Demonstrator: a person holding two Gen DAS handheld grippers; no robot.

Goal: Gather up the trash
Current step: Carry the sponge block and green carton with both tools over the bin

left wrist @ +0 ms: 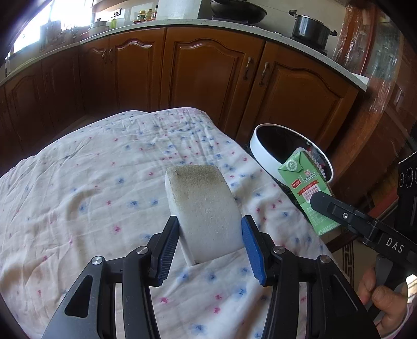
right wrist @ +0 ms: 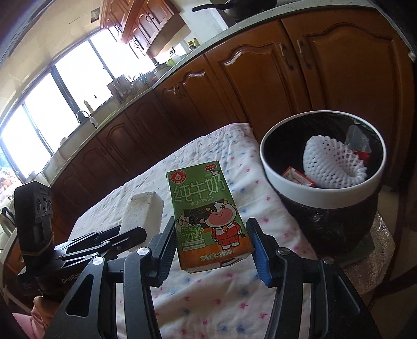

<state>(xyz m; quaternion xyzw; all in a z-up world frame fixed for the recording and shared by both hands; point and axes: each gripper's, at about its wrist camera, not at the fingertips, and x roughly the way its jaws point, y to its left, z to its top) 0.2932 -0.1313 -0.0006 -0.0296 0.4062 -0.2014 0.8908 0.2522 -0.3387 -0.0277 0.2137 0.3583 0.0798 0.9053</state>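
My left gripper (left wrist: 209, 232) is shut on a white foam block (left wrist: 203, 208) with a dirty top and holds it above the flowered cloth (left wrist: 91, 182). The block also shows in the right wrist view (right wrist: 143, 211). My right gripper (right wrist: 212, 234) is shut on a green milk carton (right wrist: 208, 216) with a cartoon cow, held above the cloth, left of the trash bin (right wrist: 323, 187). In the left wrist view the carton (left wrist: 305, 187) hangs in front of the bin (left wrist: 263, 151).
The white-rimmed bin, lined with a black bag, holds a white foam net (right wrist: 333, 164) and red wrappers (right wrist: 297, 176). Wooden cabinets (left wrist: 208, 78) run behind the table. A pot (left wrist: 310, 30) and a wok (left wrist: 238, 10) stand on the counter.
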